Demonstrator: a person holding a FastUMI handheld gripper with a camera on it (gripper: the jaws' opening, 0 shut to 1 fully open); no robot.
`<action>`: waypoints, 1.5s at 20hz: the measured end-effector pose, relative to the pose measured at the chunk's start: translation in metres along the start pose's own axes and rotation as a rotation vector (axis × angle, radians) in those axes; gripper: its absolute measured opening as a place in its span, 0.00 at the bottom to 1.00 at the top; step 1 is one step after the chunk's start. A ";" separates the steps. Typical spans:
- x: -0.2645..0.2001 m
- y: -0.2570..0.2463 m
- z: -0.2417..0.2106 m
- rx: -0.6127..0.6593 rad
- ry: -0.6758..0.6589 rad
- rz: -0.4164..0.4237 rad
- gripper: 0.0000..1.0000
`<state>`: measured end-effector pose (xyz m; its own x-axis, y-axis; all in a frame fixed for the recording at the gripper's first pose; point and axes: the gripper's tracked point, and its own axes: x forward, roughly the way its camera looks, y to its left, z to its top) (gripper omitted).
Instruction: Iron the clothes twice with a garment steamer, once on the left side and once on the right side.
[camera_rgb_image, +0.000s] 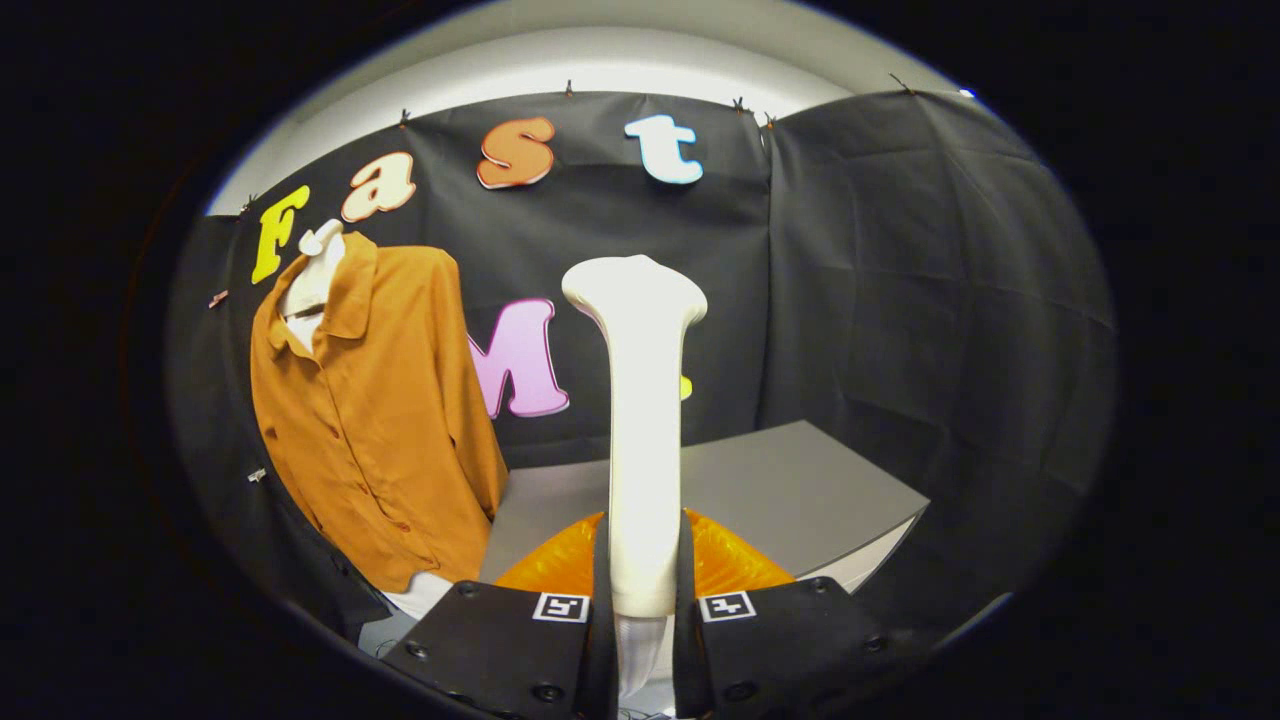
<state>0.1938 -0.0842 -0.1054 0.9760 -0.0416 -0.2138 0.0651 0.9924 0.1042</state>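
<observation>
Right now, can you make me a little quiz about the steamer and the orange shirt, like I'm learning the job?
1. True or false: the gripper has both fingers pressed on the white garment steamer.
2. Where is the orange shirt? A) flat on the grey table B) hanging against the booth wall, beyond the fingers and to one side of the steamer C) draped over the steamer.
3. Fill in: the steamer head is ____ the shirt (touching / apart from).

Key: 1 true. 2 B. 3 apart from: black wall shows between them, so no ironing pass is under way in this frame.
</observation>
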 end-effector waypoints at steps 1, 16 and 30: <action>-0.010 0.012 0.004 -0.009 -0.027 0.009 0.25; -0.025 0.220 0.006 -0.084 -0.151 0.112 0.25; 0.041 0.249 -0.034 -0.119 -0.095 0.075 0.25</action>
<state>0.2433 0.1654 -0.1217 0.9928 0.0275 -0.1163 -0.0277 0.9996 -0.0005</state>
